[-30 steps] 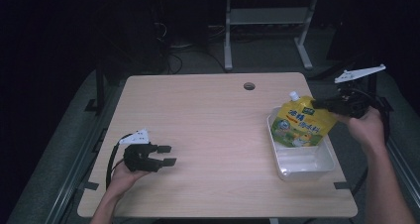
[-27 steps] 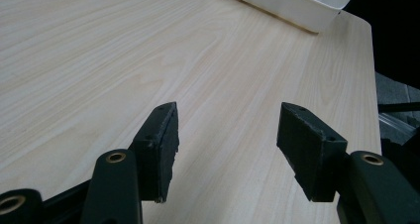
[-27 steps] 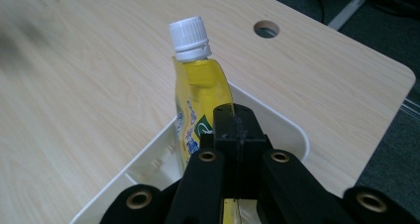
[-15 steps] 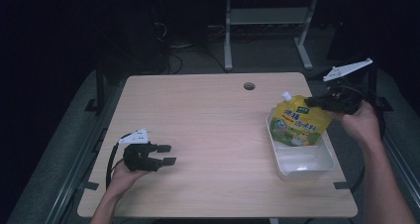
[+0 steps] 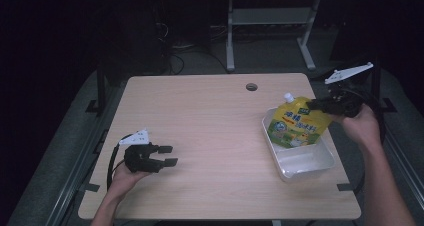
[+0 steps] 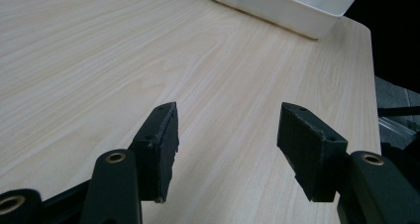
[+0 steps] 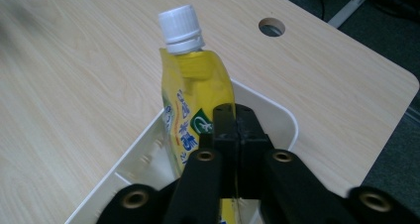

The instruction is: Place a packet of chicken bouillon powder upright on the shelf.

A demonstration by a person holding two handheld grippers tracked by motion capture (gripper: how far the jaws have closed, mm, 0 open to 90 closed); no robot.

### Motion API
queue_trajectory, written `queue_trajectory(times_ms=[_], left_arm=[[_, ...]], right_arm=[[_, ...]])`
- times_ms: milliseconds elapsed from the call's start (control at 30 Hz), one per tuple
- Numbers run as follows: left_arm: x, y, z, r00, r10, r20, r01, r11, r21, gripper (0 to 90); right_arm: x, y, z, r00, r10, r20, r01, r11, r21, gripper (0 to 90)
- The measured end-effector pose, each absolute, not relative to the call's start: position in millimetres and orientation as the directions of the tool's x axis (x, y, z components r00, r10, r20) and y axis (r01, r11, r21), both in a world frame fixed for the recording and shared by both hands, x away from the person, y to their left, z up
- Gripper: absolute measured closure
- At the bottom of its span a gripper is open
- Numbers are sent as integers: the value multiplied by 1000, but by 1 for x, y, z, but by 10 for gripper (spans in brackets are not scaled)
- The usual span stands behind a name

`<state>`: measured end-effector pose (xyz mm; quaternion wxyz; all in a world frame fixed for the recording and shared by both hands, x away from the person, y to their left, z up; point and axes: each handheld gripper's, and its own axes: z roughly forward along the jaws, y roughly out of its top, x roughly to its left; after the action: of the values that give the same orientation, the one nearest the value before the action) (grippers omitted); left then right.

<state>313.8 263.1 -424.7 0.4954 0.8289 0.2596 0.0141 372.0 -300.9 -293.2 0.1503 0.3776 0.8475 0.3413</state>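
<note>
From the high view I see my right gripper at the right of the frame, its jaws pinching the upper edge of a yellow spouted drink pouch with a white screw cap. The pouch hangs tilted, its lower part inside a clear rectangular plastic tray that sits at the table's right edge. The right gripper view adds what the high view cannot: the two black jaws are pressed together on the thin side seam of the pouch, just below the cap, with the tray's white rim curving behind them. The round cable hole in the light wooden tabletop shows at the upper right there.

My left gripper rests at the lower left of the high view, well apart from the pouch. The left gripper view shows its jaws spread with nothing but bare wood between them, and a corner of the tray at the top. A grey metal stand stands on the dark floor beyond the table.
</note>
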Motion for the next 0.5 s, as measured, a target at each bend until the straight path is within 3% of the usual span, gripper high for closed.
queue_trajectory(times_ms=[500], left_arm=[[315,261,-425,863,447,-236,420,-374,827,404]], right_arm=[[360,-325,-287,-597,802,20,599,429,676,889]])
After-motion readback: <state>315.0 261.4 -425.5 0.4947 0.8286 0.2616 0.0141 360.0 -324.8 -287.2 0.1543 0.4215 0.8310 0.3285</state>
